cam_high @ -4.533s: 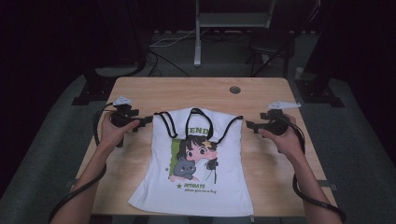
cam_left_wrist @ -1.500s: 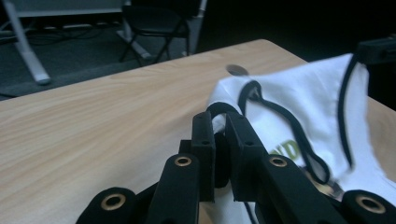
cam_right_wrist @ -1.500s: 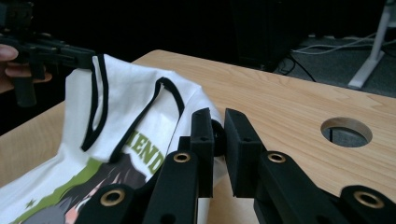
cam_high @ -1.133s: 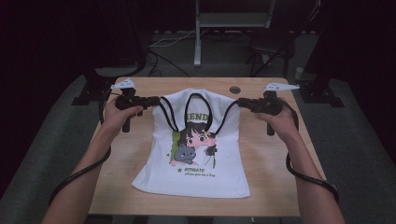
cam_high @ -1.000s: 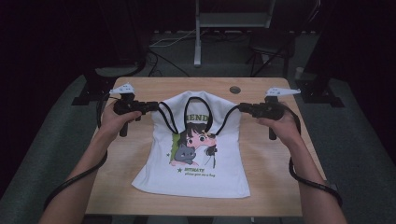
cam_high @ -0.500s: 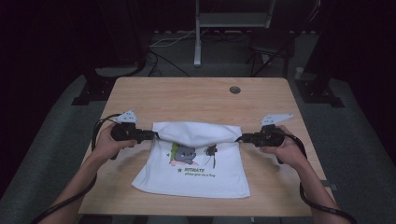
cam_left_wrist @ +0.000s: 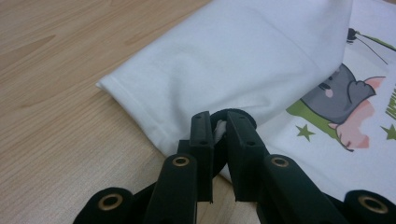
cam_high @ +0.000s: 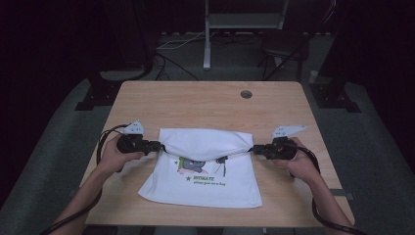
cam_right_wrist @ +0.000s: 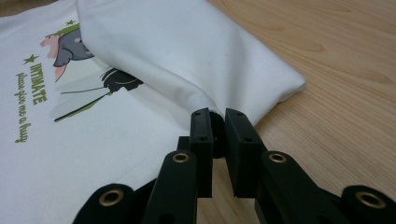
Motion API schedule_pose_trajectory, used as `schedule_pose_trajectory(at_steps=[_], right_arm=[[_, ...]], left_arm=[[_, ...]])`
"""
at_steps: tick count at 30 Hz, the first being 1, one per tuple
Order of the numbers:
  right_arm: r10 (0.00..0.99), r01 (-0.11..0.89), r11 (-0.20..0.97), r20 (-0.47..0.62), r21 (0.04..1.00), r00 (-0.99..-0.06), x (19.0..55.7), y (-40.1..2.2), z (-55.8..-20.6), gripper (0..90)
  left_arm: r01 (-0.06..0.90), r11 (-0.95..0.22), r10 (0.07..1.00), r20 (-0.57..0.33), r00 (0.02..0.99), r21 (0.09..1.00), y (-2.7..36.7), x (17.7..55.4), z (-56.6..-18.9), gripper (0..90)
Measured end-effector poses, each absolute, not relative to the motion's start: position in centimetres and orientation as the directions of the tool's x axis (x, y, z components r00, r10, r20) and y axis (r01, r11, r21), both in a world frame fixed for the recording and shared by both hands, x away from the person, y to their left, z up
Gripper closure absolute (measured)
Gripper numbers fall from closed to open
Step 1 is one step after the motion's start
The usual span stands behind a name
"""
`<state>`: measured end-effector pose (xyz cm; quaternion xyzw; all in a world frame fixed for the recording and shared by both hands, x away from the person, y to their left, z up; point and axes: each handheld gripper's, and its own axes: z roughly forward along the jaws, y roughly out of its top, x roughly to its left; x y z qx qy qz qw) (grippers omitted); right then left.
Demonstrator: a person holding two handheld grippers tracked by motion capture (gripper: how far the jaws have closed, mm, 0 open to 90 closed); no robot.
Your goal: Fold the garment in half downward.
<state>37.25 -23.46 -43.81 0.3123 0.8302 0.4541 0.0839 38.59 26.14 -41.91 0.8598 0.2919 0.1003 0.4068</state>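
A white cotton tank top with a cartoon print (cam_high: 200, 171) lies on the near half of the light wooden table (cam_high: 205, 103), its far part folded over. The left gripper (cam_high: 155, 145) and right gripper (cam_high: 254, 148) each pinch a fold corner. The gripper views show black trim (cam_left_wrist: 236, 113) between the jaws.

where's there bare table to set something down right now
The widest bare wood lies on the far half of the table, between the folded white top and the round grommet hole. Narrow strips run outside each forearm. It is crowded along the fold line, where the left gripper and right gripper pinch the fabric.
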Motion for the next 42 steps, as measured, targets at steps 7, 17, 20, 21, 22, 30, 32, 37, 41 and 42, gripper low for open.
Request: schedule_pose_trajectory(at_steps=[7, 17, 20, 21, 22, 30, 32, 37, 41, 42], right_arm=[[0.590, 0.440, 0.389, 0.148, 0.809, -0.794, 36.4, -23.4, -43.9, 81.9], [0.584, 0.416, 0.389, 0.129, 0.822, -0.801, 35.2, -23.4, -43.5, 81.9], [0.580, 0.410, 0.388, 0.127, 0.825, -0.805, 34.7, -23.3, -43.3, 81.8], [0.578, 0.409, 0.391, 0.126, 0.825, -0.806, 34.6, -23.3, -43.3, 81.9], [0.575, 0.406, 0.394, 0.124, 0.825, -0.809, 34.4, -23.2, -43.3, 81.9], [0.575, 0.404, 0.385, 0.126, 0.830, -0.808, 33.4, -23.2, -43.4, 81.8], [0.574, 0.404, 0.384, 0.127, 0.830, -0.809, 33.2, -23.2, -43.3, 81.8], [0.572, 0.399, 0.381, 0.127, 0.834, -0.810, 32.7, -23.1, -43.1, 81.9], [0.572, 0.399, 0.378, 0.128, 0.835, -0.810, 32.4, -23.1, -43.1, 81.9], [0.572, 0.398, 0.378, 0.127, 0.836, -0.810, 32.3, -23.2, -43.1, 81.8]], left_arm=[[0.409, -0.493, 0.577, -0.063, 0.814, 0.768, 26.2, 38.0, -42.0, 81.9], [0.390, -0.482, 0.572, -0.056, 0.818, 0.785, 26.6, 37.1, -41.3, 81.9], [0.385, -0.493, 0.567, -0.048, 0.823, 0.780, 26.6, 36.7, -41.2, 81.9], [0.386, -0.490, 0.567, -0.051, 0.822, 0.782, 26.7, 36.6, -41.2, 81.9], [0.387, -0.490, 0.567, -0.051, 0.822, 0.781, 26.7, 36.5, -41.2, 81.9], [0.380, -0.487, 0.566, -0.047, 0.823, 0.786, 26.9, 35.7, -41.3, 81.9], [0.378, -0.490, 0.563, -0.046, 0.825, 0.785, 27.0, 35.5, -41.2, 81.9], [0.373, -0.489, 0.560, -0.043, 0.827, 0.788, 27.0, 35.1, -41.2, 81.9], [0.366, -0.497, 0.555, -0.037, 0.831, 0.787, 27.0, 34.6, -41.1, 82.0], [0.366, -0.493, 0.555, -0.038, 0.831, 0.789, 27.0, 34.5, -41.1, 82.0]])
